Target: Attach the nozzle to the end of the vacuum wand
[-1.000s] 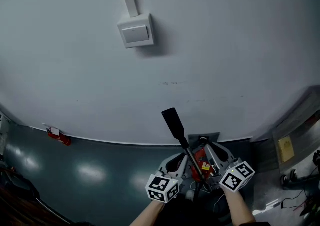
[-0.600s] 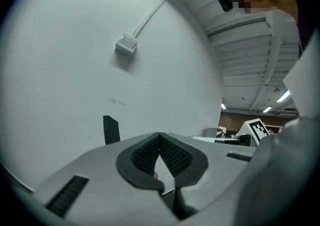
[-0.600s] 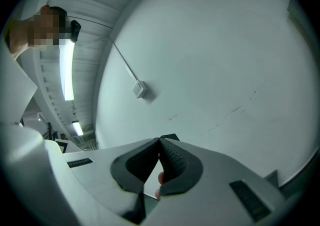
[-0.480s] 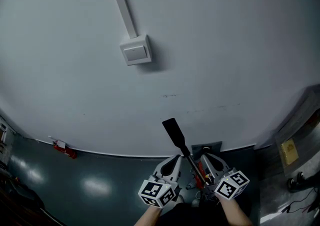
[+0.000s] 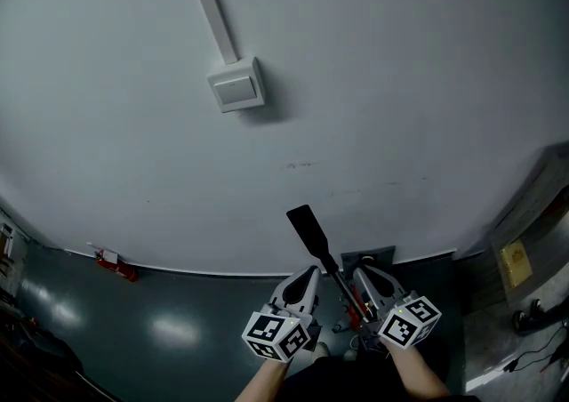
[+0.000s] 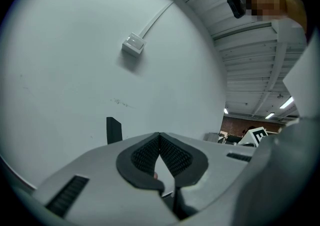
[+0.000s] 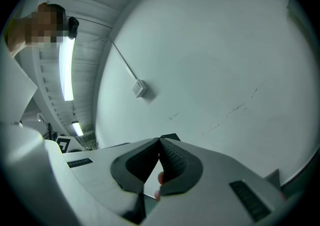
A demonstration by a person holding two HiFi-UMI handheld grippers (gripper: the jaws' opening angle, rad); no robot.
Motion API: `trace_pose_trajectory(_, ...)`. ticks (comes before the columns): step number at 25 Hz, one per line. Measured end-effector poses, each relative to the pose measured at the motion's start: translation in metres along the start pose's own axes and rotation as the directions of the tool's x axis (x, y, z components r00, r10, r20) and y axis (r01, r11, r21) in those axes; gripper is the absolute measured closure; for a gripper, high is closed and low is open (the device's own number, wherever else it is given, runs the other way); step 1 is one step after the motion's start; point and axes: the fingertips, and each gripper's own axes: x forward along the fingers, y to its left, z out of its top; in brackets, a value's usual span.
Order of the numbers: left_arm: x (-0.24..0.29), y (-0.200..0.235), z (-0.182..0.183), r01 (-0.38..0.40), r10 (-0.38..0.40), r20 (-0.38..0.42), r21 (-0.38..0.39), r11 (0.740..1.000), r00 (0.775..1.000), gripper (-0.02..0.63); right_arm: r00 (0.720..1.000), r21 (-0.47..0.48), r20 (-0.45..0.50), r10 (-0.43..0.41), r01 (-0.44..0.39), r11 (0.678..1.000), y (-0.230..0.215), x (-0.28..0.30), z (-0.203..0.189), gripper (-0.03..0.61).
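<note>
**Step in hand (judged): seating the nozzle.** The vacuum wand (image 5: 332,267) slants up from a red vacuum body (image 5: 356,308) toward the wall (image 5: 400,80). It passes between the two hand-held grippers. The left hand-held gripper (image 5: 308,276) and the right hand-held gripper (image 5: 362,274) both have their jaws closed tip to tip, with nothing clamped. Whether either one touches the wand cannot be told. The black flat nozzle (image 5: 307,224) sits at the wand's upper end and looks already mated, though the joint is too small to verify.

To finish well, one gripper would need to reopen and clamp the wand just below the joint. The other would then press the nozzle straight along the wand's axis, without twisting, until the collar sits flush. A light pull would confirm the fit.

**Count, largest to smallest:**
- Wall: one.
- Floor (image 5: 178,325): one.
- Wand: one.
- Hand-held grippers: two, each carrying one marker cube.
- Nozzle: one.
- Wall switch (image 5: 236,86): one, fed by one conduit (image 5: 209,4).
- Small red item (image 5: 112,263) at the skirting: one.
</note>
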Motion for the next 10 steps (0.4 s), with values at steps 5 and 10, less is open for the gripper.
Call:
trace_pose_trajectory(5, -0.0029, 0.0018, -0.0032, -0.008, 0.008, -0.003, -0.013, 1.0, 1.0, 0.609, 1.0, 0.007, 0.001, -0.002, 0.002, 1.0, 0.0001, -0.0013, -0.0033, 0.561)
trace_pose_trajectory(10, -0.0037, 0.0047, -0.0032, -0.015, 0.015, -0.006, -0.022, 1.0, 1.0, 0.609, 1.0, 0.005, -0.006, -0.001, 0.001, 1.0, 0.0013, -0.0004, -0.005, 0.561)
